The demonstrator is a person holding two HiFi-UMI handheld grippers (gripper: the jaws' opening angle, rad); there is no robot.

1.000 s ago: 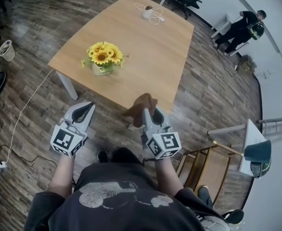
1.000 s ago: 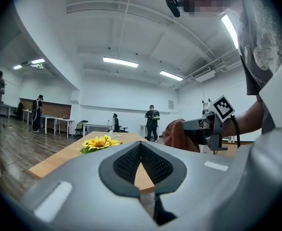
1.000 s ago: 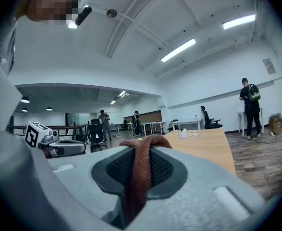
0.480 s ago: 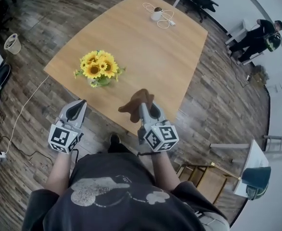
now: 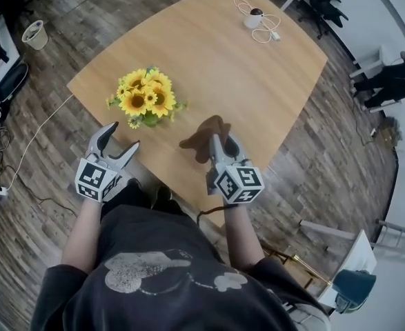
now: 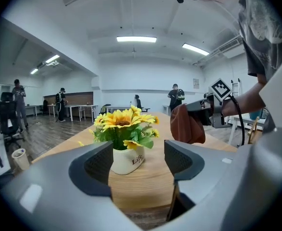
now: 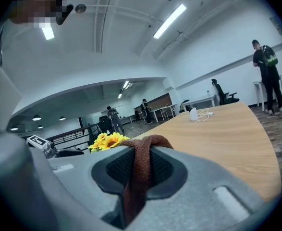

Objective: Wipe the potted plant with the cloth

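Observation:
A potted plant (image 5: 145,102) with yellow sunflowers in a small white pot (image 6: 127,159) stands near the front left corner of the wooden table (image 5: 257,81). My left gripper (image 5: 121,138) hovers just short of it at the table's edge. Its jaws have just been opening and stand open with nothing between them. In the left gripper view the pot shows beyond the gap. My right gripper (image 5: 224,147) is shut on a brown cloth (image 5: 205,135), which hangs over the table to the right of the plant. The cloth (image 7: 140,170) is pinched between the pads, with the flowers (image 7: 107,140) to its left.
A white device with a coiled cable (image 5: 256,21) lies at the table's far end. A wastebasket (image 5: 35,34) and floor cables are at the left. A person (image 5: 395,81) stands at the far right and a teal chair (image 5: 354,288) is behind me.
Both grippers have moved forward and down, to the table's near edge by the plant. The left jaws have gone from shut to open. The cloth stays in the right gripper.

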